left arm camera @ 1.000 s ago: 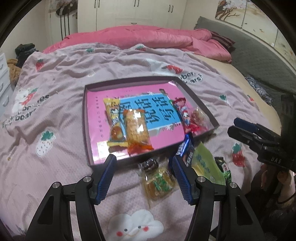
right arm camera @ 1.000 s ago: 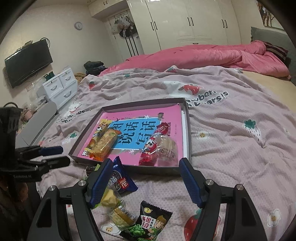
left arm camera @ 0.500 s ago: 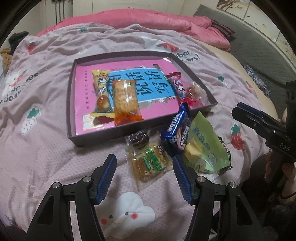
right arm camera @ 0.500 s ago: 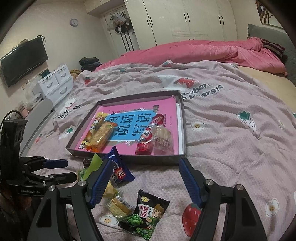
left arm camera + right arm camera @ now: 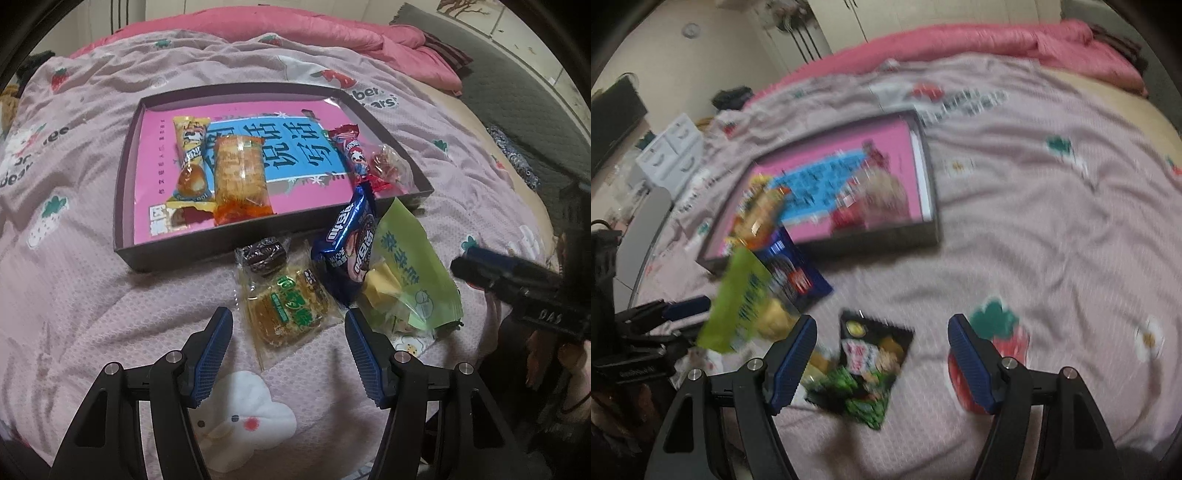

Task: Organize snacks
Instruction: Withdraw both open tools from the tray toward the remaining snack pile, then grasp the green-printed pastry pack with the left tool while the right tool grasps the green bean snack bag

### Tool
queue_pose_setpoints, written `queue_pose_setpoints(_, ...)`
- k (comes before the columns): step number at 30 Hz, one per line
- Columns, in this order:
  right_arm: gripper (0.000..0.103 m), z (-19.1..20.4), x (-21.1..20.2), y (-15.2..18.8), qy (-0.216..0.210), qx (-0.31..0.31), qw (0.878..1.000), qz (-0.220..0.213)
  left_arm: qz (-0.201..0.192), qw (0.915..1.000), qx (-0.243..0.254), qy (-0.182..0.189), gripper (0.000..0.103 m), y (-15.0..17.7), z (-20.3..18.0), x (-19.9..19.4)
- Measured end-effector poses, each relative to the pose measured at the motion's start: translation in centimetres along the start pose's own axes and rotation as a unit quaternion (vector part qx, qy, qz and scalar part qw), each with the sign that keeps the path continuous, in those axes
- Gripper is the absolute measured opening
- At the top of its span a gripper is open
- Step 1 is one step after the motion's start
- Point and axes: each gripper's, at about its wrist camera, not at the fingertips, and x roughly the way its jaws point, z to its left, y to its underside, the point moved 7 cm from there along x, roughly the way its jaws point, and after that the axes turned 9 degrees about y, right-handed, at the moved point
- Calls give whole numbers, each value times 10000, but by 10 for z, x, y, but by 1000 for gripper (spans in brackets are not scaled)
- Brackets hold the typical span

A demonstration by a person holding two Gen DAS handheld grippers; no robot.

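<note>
A dark shallow tray [image 5: 122, 206] with a pink and blue liner lies on the bed and holds several wrapped snacks, among them an orange-wrapped cake [image 5: 240, 177]. Loose packets lie in front of it: a clear-wrapped yellow pastry [image 5: 288, 306], a blue packet [image 5: 351, 247] and a green packet [image 5: 410, 273]. My left gripper [image 5: 290, 350] hovers open just short of the pastry. In the blurred right wrist view, my right gripper [image 5: 882, 354] is open above a black and green packet [image 5: 868, 365]. Neither holds anything.
A lilac strawberry-print blanket [image 5: 74, 295] covers the bed, with a pink duvet [image 5: 295, 26] bunched at the far end. A grey headboard [image 5: 517, 110] runs along the right. White drawers [image 5: 672, 155] and a wall screen [image 5: 613, 122] stand left of the bed.
Both grippers have sunk and tipped further down toward the loose packets, which now sit larger and nearer the fingers. The right wrist view has turned blurred. Jaw gaps look unchanged.
</note>
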Motion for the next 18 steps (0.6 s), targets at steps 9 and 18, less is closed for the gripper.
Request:
queue_pose_setpoints(9, 58, 12, 3, 10, -122, -199, 9997, 121, 29, 9999, -147, 16, 65, 1, 3, 5)
queue_pose_setpoints(18, 45, 14, 21, 17, -66, -270, 9987, 429, 58, 9999, -135, -78, 68, 1, 0, 14)
